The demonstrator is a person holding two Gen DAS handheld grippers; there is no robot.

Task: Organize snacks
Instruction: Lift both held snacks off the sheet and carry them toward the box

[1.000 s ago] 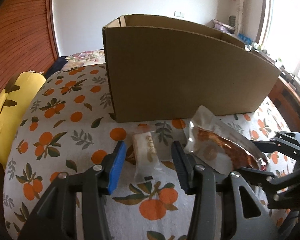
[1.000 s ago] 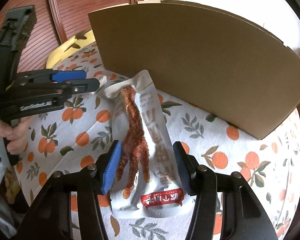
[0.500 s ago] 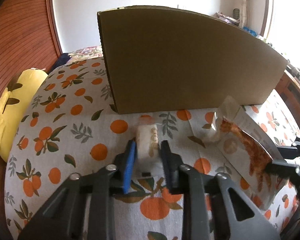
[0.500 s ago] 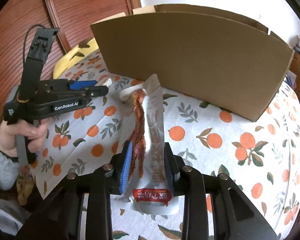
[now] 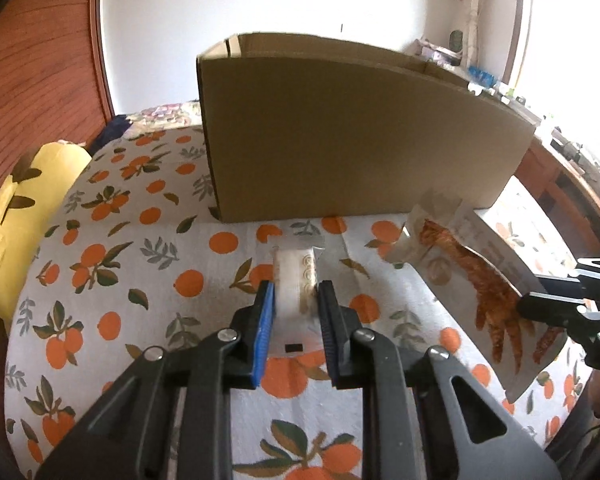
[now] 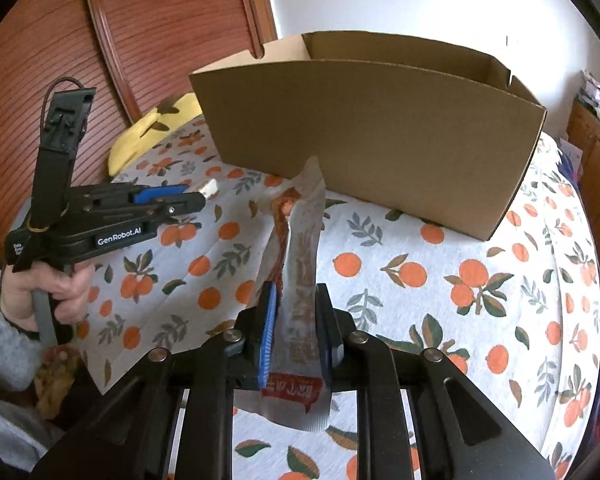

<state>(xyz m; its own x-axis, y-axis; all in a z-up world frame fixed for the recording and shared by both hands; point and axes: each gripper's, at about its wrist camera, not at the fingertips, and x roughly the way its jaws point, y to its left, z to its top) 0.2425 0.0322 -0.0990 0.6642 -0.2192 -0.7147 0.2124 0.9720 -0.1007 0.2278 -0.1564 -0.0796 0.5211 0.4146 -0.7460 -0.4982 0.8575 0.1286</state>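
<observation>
Pinching one snack per hand — my left gripper (image 5: 296,312) is clamped on the small white packet (image 5: 298,280), my right gripper (image 6: 296,320) closing on the long jerky pouch (image 6: 300,264), both raised toward the open cardboard box (image 6: 379,128) so they drop in together.

Round table (image 6: 439,280), covered w/ white cloth (image 5: 112,280) printed in oranges and leaves. Big open cardboard box (image 5: 351,140) sat directly on it toward far side. Yellow cushion thing (image 5: 16,216) sat at table's far-left edge, contact unclear.
</observation>
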